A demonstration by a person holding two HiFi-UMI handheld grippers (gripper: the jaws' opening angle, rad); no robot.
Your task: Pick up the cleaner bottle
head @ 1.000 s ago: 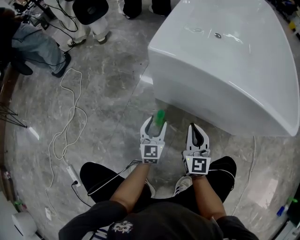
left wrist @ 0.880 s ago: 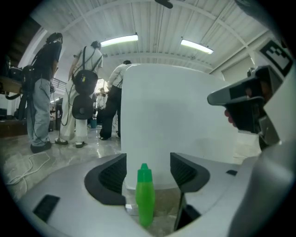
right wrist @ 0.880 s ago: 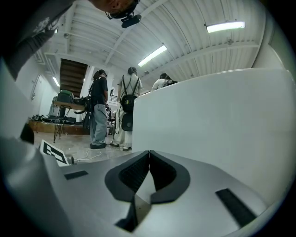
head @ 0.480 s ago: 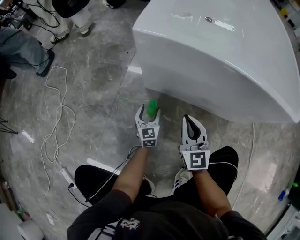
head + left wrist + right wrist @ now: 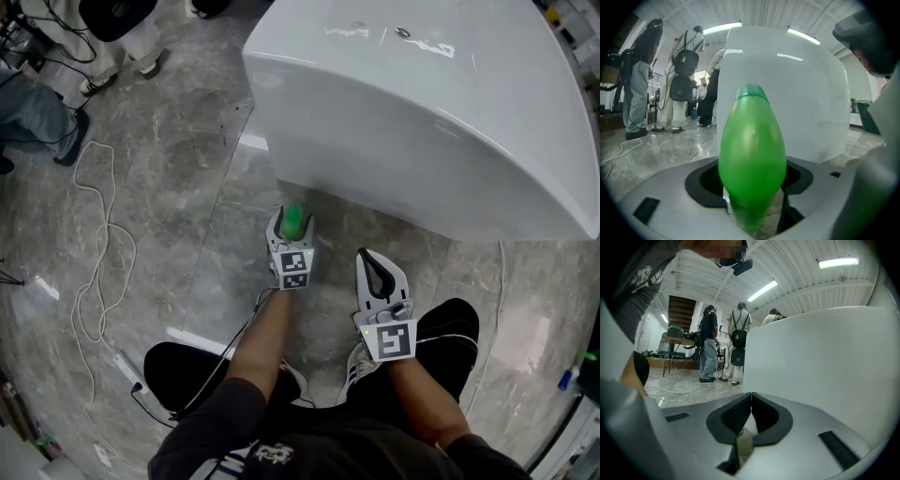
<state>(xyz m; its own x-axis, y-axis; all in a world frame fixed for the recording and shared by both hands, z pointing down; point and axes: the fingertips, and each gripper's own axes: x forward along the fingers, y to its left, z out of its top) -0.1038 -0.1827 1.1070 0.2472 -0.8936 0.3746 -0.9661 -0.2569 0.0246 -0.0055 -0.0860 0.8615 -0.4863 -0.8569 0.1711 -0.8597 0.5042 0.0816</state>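
Note:
The cleaner bottle, bright green with a rounded cap (image 5: 293,221), stands upright on the grey marble floor just in front of the white tub. My left gripper (image 5: 291,216) is low around it, its jaws spread wide with one on each side. In the left gripper view the green bottle (image 5: 752,154) fills the middle between the dark pads (image 5: 705,180), and they do not seem to press on it. My right gripper (image 5: 375,258) hovers to the right of the bottle, apart from it. It is shut, its pads (image 5: 740,411) meeting at the tip with nothing between them.
A large white bathtub (image 5: 422,112) rises directly behind the bottle. A white cable (image 5: 94,244) loops over the floor at left and ends at a power strip (image 5: 127,361). People stand at the far left (image 5: 122,37). My own shoes and knees are below the grippers.
My left gripper has sunk toward the floor with the green bottle between its jaws, and the jaws now stand wider. The right gripper dropped slightly and stayed shut.

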